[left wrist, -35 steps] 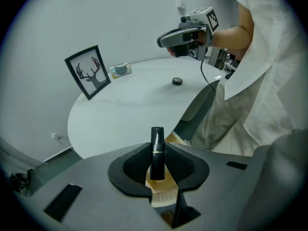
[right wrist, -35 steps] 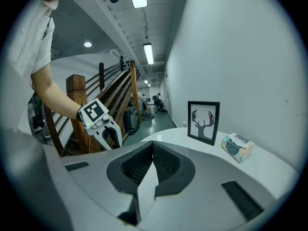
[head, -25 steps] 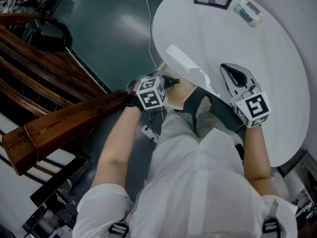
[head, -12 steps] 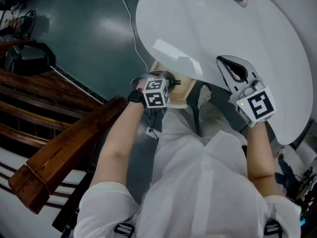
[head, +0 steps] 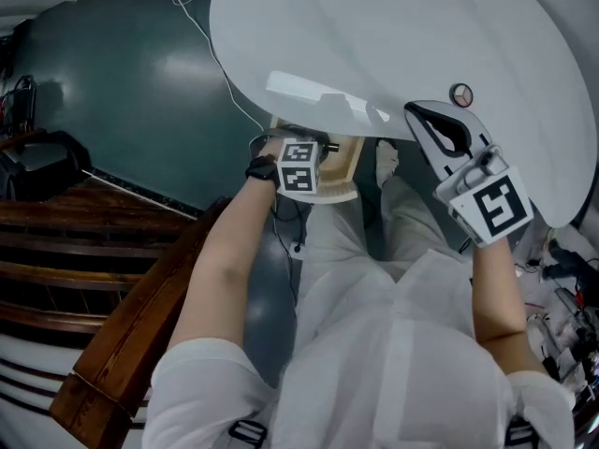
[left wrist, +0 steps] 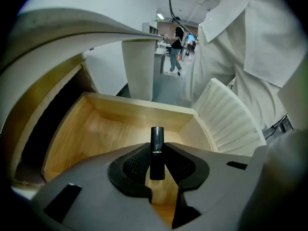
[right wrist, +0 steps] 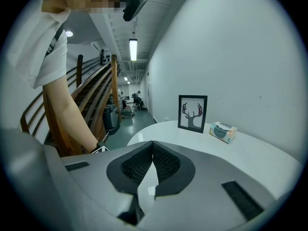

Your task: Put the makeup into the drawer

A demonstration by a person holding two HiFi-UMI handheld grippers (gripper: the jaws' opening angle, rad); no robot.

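Black makeup tube (left wrist: 157, 139) clamped in left gripper (left wrist: 157, 162) (drawer (left wrist: 96, 129) half-hidden under table (head: 393, 36)).

A white round table (head: 393, 36) is seen from above, and a small round thing (head: 460, 94) is laid on it near the rim. In the right gripper view, a framed deer picture (right wrist: 193, 113) is stood upright at the far side, with a pack (right wrist: 222, 132) laid near it. A wooden drawer (left wrist: 96, 129) is pulled out below the rim.
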